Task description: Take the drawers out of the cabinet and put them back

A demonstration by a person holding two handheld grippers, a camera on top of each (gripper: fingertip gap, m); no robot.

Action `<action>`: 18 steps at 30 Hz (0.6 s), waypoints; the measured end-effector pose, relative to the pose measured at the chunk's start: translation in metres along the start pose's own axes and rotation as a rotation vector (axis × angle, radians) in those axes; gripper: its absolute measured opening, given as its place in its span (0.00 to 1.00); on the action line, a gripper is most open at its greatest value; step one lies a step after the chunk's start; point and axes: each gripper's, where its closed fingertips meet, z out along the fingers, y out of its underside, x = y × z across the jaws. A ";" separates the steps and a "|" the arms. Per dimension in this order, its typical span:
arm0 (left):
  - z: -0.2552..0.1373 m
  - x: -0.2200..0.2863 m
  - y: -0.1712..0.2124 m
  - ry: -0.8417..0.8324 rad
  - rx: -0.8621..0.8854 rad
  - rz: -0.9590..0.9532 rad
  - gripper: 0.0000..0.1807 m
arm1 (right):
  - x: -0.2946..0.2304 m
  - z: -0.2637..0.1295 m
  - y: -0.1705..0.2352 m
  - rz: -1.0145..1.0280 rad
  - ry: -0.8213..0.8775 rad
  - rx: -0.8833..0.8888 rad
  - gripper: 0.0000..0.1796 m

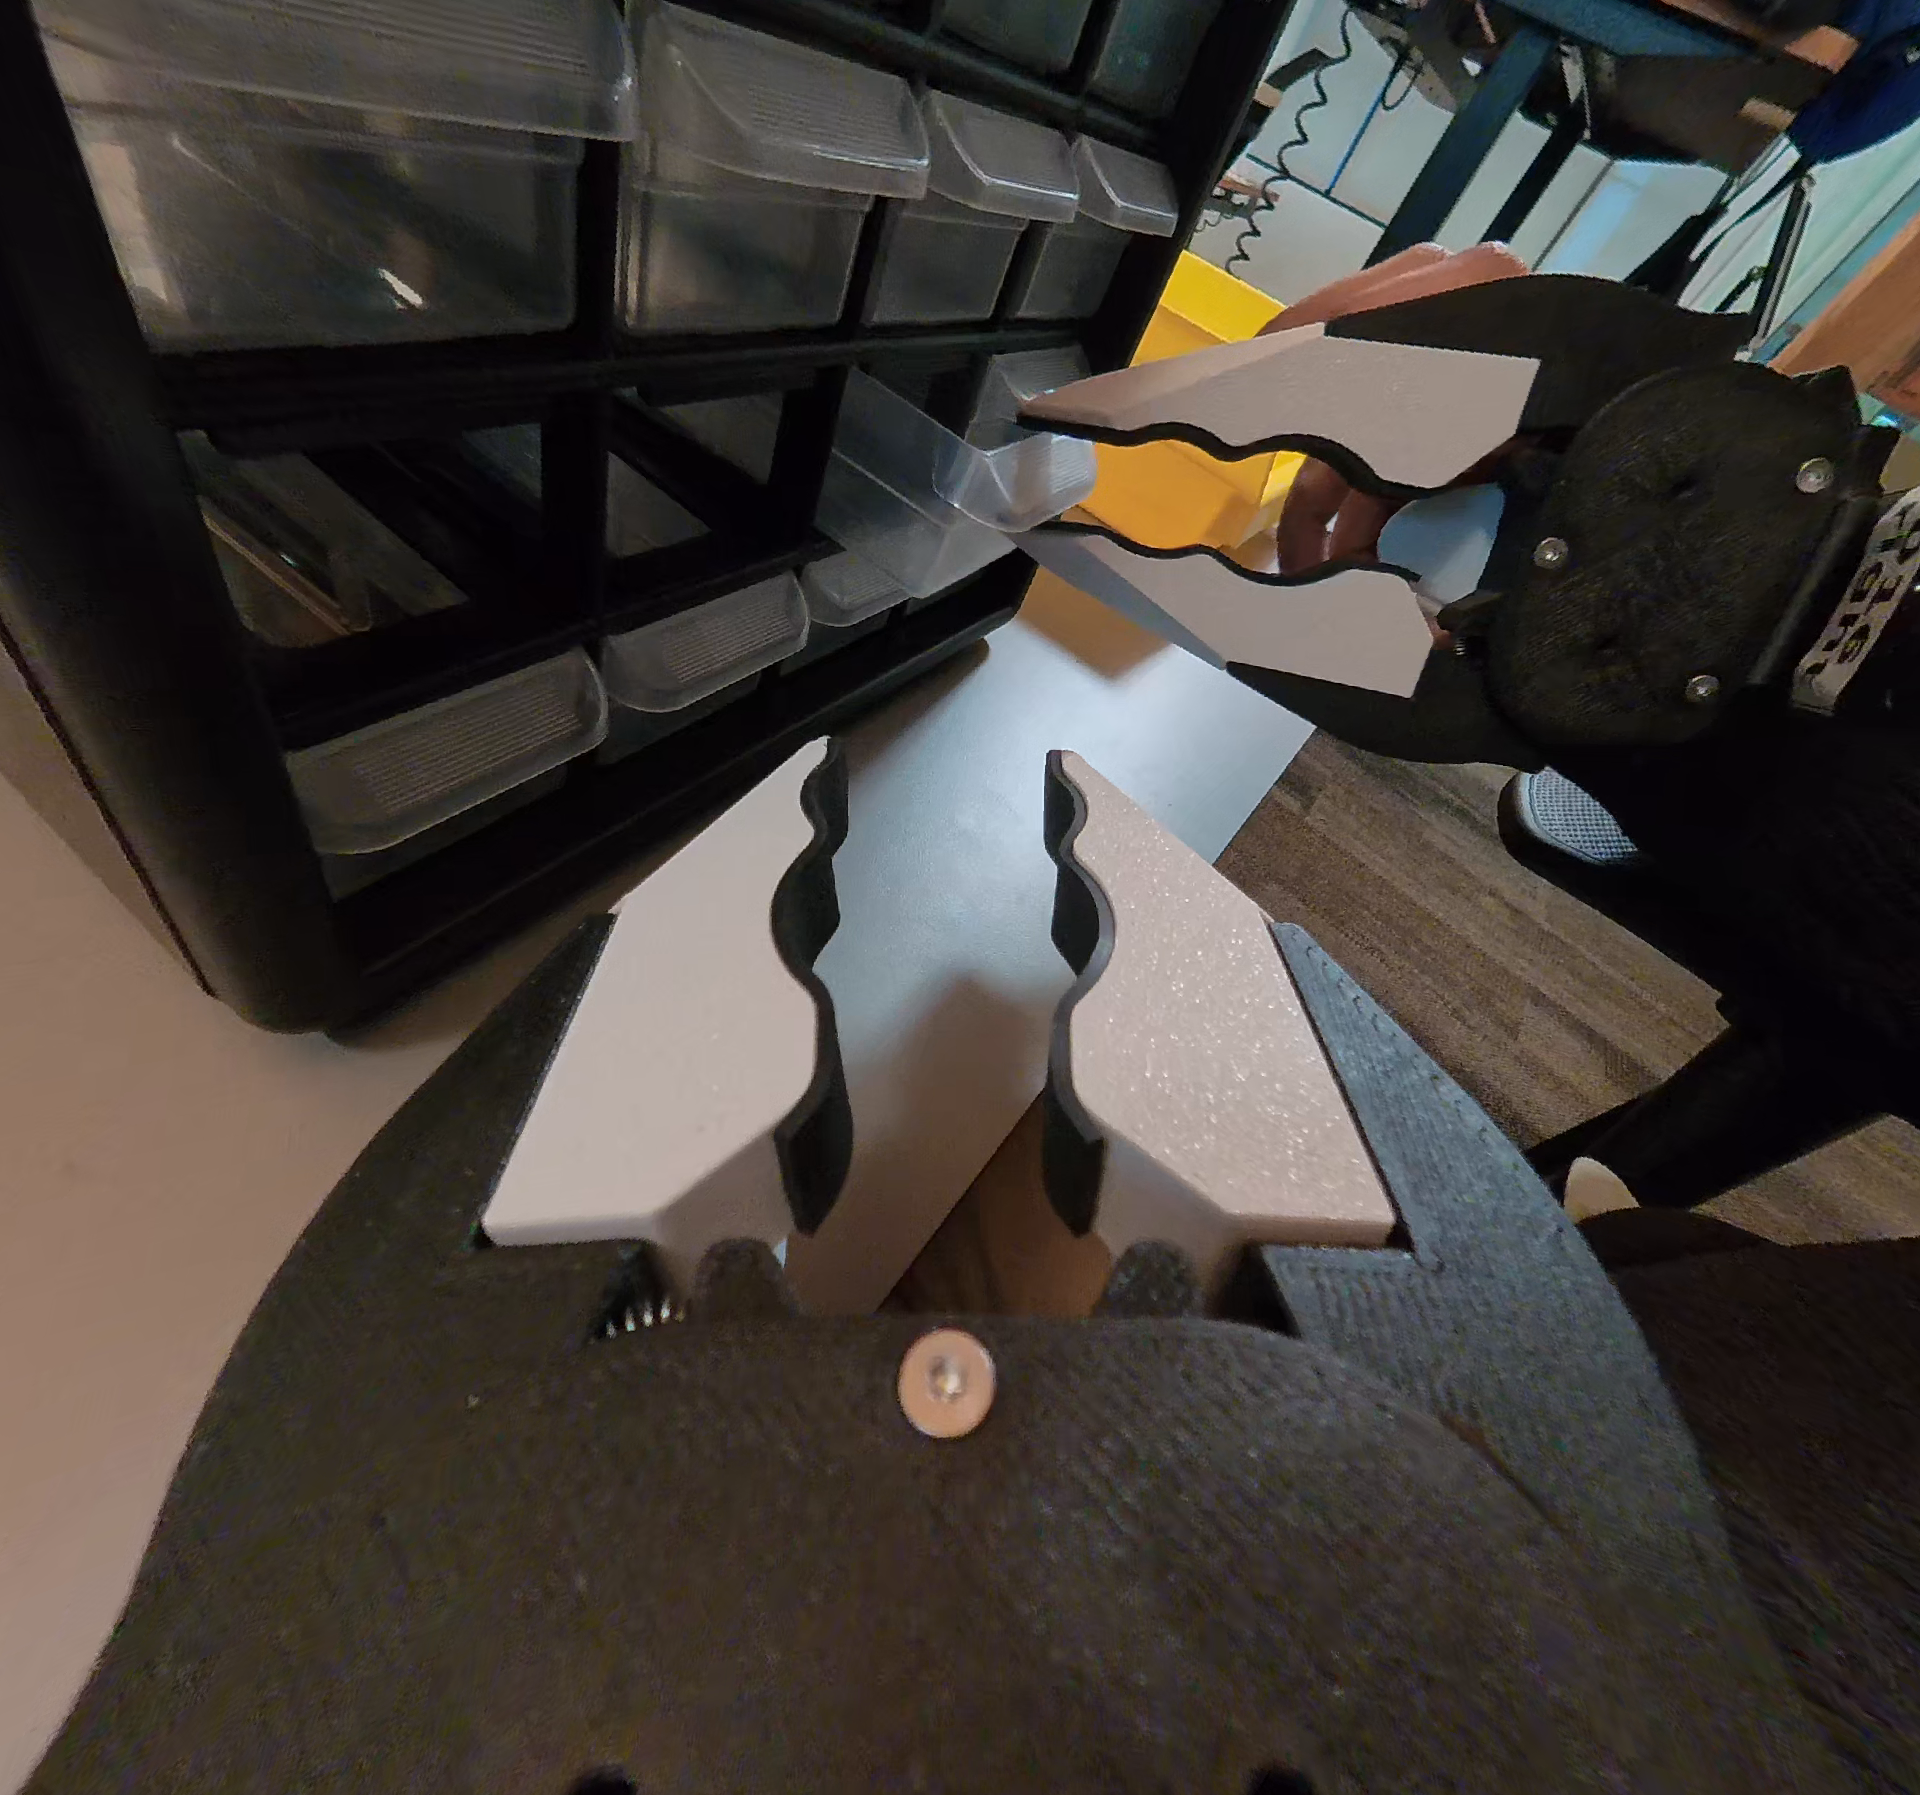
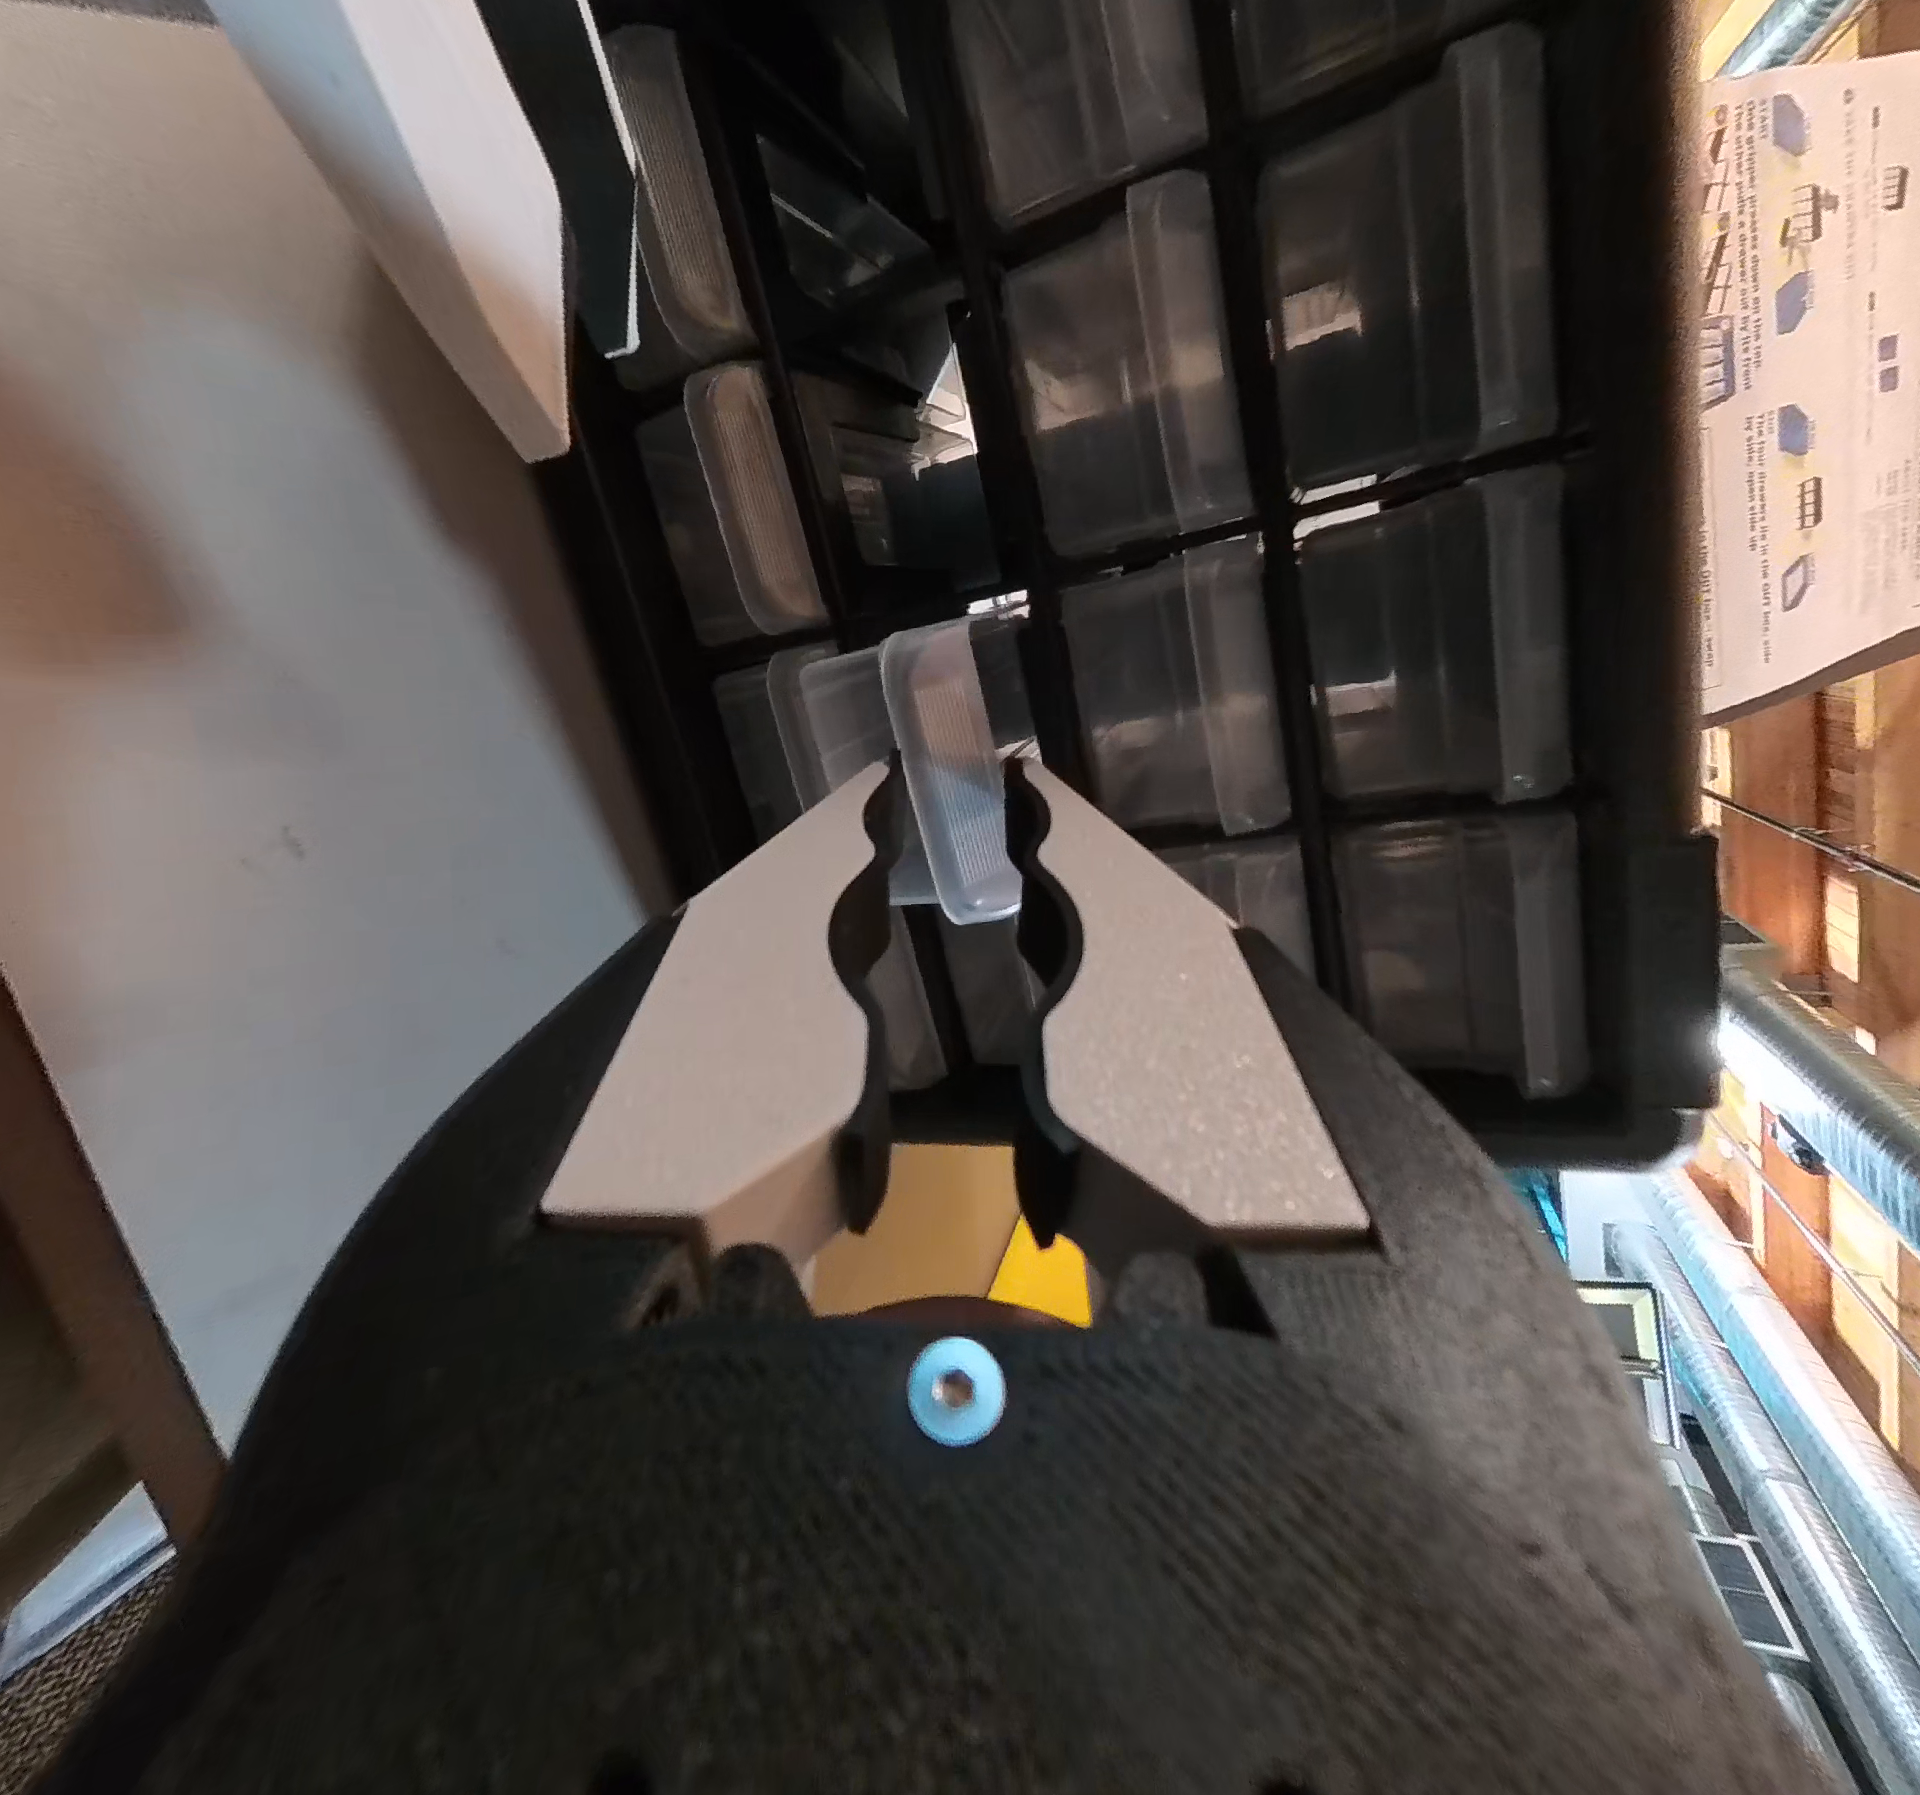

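Left wrist view: sits low behind the left gripper [image 1: 940,789], just over the table [image 1: 156,1174], looking forward and up at the black cabinet [image 1: 135,540] front, close, from its left. Right gripper [image 1: 1023,478] shows ahead on the right, side-on. Right wrist view: rolled about a quarter turn, right gripper [image 2: 951,789] dead ahead, very near the cabinet [image 2: 1652,498] face. Shared: the drawer grid and the part-out clear drawer [image 1: 935,498] [image 2: 945,810].

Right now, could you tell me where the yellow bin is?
In the left wrist view, the yellow bin sits just right of the cabinet, behind the right gripper.
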 end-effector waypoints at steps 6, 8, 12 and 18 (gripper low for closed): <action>0.001 0.000 0.001 -0.010 -0.006 0.017 0.20 | -0.001 -0.003 -0.001 -0.008 -0.007 -0.002 0.10; 0.000 -0.001 0.001 -0.009 -0.004 0.009 0.20 | -0.001 -0.003 -0.001 -0.006 -0.009 -0.002 0.10; 0.000 -0.002 0.000 -0.005 0.005 -0.017 0.20 | -0.001 -0.003 0.000 -0.006 -0.011 -0.002 0.10; 0.000 -0.002 -0.001 0.003 0.011 -0.046 0.20 | -0.001 -0.001 0.000 0.028 0.004 0.020 0.10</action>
